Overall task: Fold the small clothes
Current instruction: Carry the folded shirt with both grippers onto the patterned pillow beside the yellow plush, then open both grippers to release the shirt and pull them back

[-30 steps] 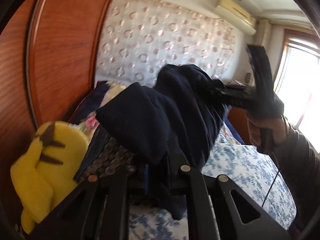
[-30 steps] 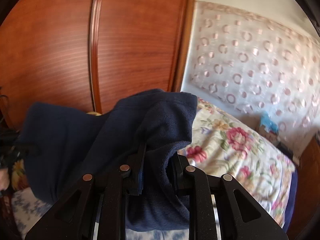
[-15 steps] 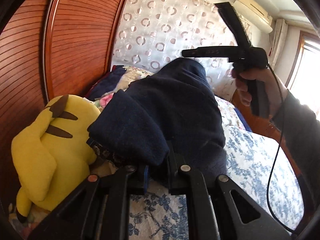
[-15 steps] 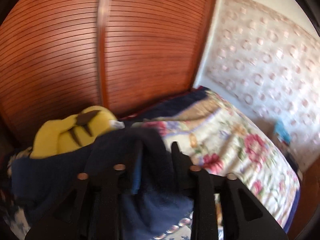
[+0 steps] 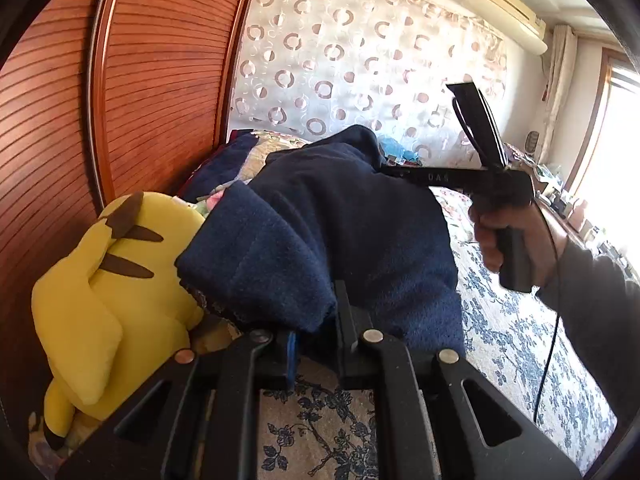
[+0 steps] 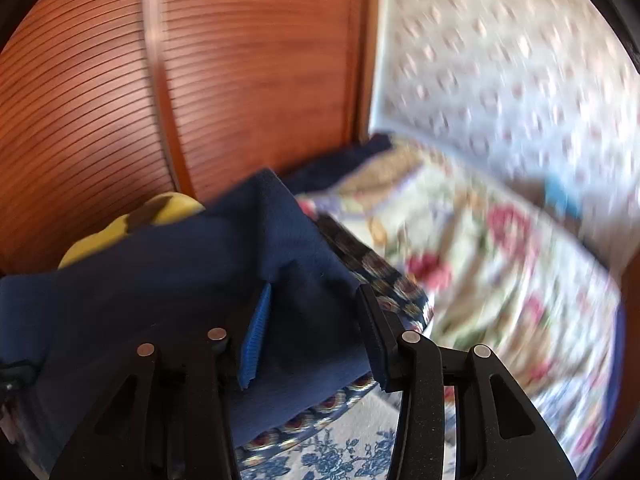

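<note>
R gripper (image 6: 316,332) w/ black fingers and a ribbed blue pad (image 6: 254,344) on the left finger: jaws stand apart after just opening, the dark navy fleece garment (image 6: 168,280) lying between them, not pinched. Garment spreads to the left, near side, over a dark patterned cloth w/ round motifs (image 6: 380,276) on the white bedsheet w/ blue flowers (image 6: 344,452). Far left: yellow plush toy w/ brown marks (image 6: 160,212) behind the fleece, against the slatted red-brown wooden wardrobe (image 6: 240,60); far right, blurred: floral quilt (image 6: 500,248), white curtain w/ ring print (image 6: 500,60).
</note>
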Available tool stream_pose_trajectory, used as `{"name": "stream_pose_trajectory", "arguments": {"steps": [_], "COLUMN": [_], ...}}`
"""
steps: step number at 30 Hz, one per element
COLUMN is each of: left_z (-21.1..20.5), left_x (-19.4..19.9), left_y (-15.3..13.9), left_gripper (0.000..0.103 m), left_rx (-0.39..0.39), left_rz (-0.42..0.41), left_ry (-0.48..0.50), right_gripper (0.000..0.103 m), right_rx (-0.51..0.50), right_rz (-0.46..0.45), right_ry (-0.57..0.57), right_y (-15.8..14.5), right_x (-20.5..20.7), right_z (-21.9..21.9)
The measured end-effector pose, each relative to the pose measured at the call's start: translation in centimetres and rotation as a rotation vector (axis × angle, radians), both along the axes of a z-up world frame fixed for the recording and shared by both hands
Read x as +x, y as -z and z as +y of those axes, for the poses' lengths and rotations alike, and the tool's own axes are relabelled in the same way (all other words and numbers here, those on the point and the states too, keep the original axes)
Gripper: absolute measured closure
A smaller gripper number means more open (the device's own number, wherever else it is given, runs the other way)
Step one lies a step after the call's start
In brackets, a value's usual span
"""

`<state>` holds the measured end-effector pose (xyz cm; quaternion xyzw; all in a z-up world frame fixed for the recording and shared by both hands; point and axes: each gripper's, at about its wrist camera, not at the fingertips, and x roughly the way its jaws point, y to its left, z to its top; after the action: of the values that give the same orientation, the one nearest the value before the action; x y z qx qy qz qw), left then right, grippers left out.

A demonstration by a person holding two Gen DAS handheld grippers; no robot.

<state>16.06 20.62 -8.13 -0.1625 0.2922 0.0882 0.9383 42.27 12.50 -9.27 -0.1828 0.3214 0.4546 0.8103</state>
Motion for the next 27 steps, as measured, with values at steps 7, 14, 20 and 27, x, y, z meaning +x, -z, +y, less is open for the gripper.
{"name": "stream_pose_trajectory", "arguments": {"steps": [7, 14, 20, 27], "left_z": [-1.1, -2.7, -5.5, -10.1], "left_x": [-1.0, -3.5, -5.8, -7.3], "left_y": [-1.4, -3.4, -5.4, -6.7], "left_gripper": [0.086, 0.066, 0.049, 0.047], "left_rx": [0.084, 0.147, 0.176, 0.191], "left_rz": [0.013, -0.013, -0.073, -0.102], "left_ry": [-0.021, -0.007, 0.048, 0.156], "right_gripper": [0.057, 0.057, 0.057, 0.051], "right_rx": [0.045, 0.085, 0.126, 0.152], "right_rz": [-0.05, -0.065, -0.059, -0.09], "right_ry": [0.068, 0.092, 0.124, 0.197], "right_y": [-1.7, -3.1, -3.5, -4.9], "right_x": [-2.8, -7.9, -13.1, -17.9], "right_z": [-2.5, -7.9, -13.8, -20.5]}}
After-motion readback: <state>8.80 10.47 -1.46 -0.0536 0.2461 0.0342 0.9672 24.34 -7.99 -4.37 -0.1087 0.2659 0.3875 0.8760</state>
